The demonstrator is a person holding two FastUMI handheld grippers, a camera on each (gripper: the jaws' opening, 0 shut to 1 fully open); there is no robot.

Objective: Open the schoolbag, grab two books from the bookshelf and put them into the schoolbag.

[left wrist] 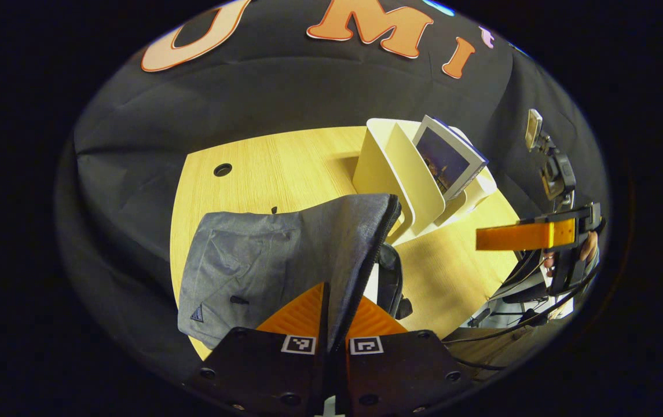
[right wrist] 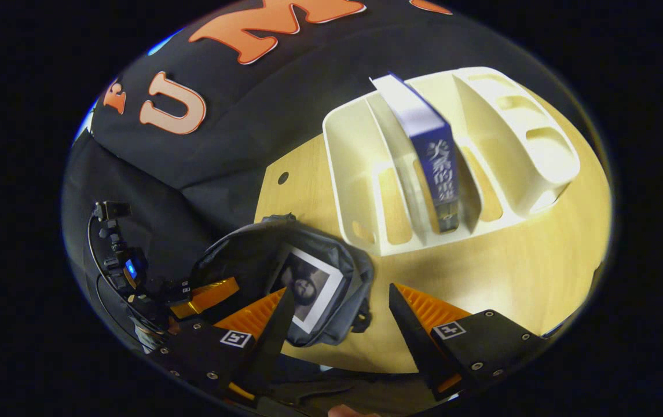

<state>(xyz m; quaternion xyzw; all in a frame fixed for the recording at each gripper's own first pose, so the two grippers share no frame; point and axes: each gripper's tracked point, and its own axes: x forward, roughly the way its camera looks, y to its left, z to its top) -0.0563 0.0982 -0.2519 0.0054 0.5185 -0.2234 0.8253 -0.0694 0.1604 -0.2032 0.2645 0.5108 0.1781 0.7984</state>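
The grey schoolbag (left wrist: 262, 255) lies on the wooden table (left wrist: 285, 162). My left gripper (left wrist: 340, 295) is shut on its upper flap by the zipper and holds the mouth open. In the right gripper view the schoolbag (right wrist: 233, 255) gapes, and a book with a white-bordered dark cover (right wrist: 308, 289) lies inside. Just above it, my right gripper (right wrist: 337, 304) hovers open with nothing between its fingers. A white bookshelf (right wrist: 360, 174) stands behind, holding one upright blue book (right wrist: 432, 156). The same bookshelf (left wrist: 383, 174) and book (left wrist: 450, 156) show in the left gripper view, with the right gripper (left wrist: 482, 237) to their right.
A round cable hole (left wrist: 222, 169) sits in the table's far left part. A camera mount with cables (left wrist: 557, 168) stands off the table's right side. The left gripper (right wrist: 215, 292) is at the bag's left rim. Bare table (right wrist: 511, 266) lies in front of the shelf.
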